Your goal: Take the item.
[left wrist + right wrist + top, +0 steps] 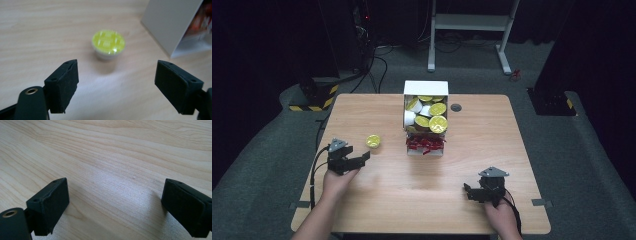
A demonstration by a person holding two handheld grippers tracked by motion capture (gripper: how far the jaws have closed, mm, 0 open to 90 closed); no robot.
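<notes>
High view had the wooden table (377, 195) on grey carpet in a dark room, with a white box (426, 89) of pods at the back. My left tool (116, 82) sat spread apart behind the lone yellow-lidded pod (108, 43); I figured on centring before squeezing. My right tool (115, 207) gaped empty.

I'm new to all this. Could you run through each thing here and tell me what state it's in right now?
left gripper: open, empty, aimed at the lone capsule.
right gripper: open, empty, over bare wood.
lone capsule: upright on the table, yellow foil lid sealed, untouched.
white box: open, full of yellow-lidded capsules.
table: mostly bare.
</notes>
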